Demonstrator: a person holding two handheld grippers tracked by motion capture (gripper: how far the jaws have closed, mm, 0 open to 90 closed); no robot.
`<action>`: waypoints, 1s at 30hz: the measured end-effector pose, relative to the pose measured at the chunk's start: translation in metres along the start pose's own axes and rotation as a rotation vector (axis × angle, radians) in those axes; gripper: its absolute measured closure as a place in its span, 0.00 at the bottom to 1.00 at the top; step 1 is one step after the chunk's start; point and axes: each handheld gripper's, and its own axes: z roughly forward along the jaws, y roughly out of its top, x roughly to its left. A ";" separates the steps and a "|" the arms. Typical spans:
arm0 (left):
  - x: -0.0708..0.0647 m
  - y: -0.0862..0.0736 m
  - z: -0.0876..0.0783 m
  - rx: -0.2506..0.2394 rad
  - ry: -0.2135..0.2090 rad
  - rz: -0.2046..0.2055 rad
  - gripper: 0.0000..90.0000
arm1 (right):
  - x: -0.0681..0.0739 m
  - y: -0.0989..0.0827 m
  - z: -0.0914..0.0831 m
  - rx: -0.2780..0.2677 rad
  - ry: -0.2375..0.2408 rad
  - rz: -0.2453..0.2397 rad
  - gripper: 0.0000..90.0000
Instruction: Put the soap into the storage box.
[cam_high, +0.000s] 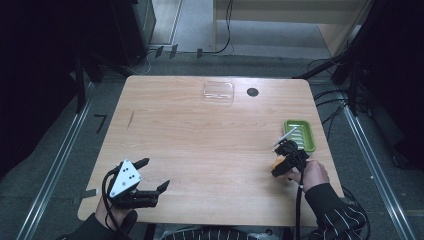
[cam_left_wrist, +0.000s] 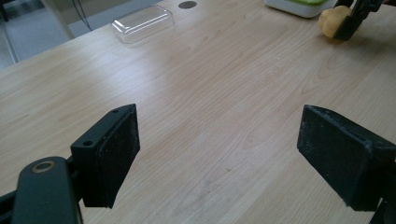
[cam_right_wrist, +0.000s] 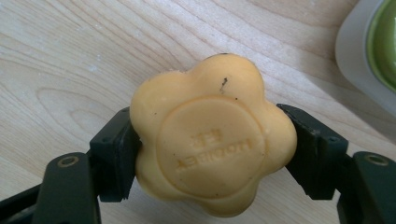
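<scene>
soap (cam_right_wrist: 212, 135) beside dish (cam_high: 298, 135), lid (cam_high: 218, 92) behind

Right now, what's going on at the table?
A person works with a gripper in each hand. The right gripper is clamped on a yellow flower-shaped soap bar, held just beside the green soap dish near the table's right edge. The left gripper hangs open over bare wood at the near left. A clear plastic lid lies at the far edge.

The left gripper (cam_high: 152, 176) rests low with its fingers (cam_left_wrist: 112, 154) spread wide apart and nothing between them, while the right gripper (cam_high: 281, 161) has its fingers (cam_right_wrist: 114, 156) clamped on a yellow soap (cam_right_wrist: 212, 135).
</scene>
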 end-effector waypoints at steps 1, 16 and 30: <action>0.000 0.000 0.000 -0.001 0.000 0.000 0.15 | -0.001 0.000 -0.001 -0.002 0.000 0.001 0.31; 0.000 0.000 0.000 0.000 -0.001 0.002 0.15 | -0.009 -0.002 -0.009 0.001 -0.018 0.009 0.31; 0.000 0.000 0.000 0.001 -0.002 0.003 0.15 | -0.018 -0.002 -0.017 -0.013 -0.041 0.045 0.31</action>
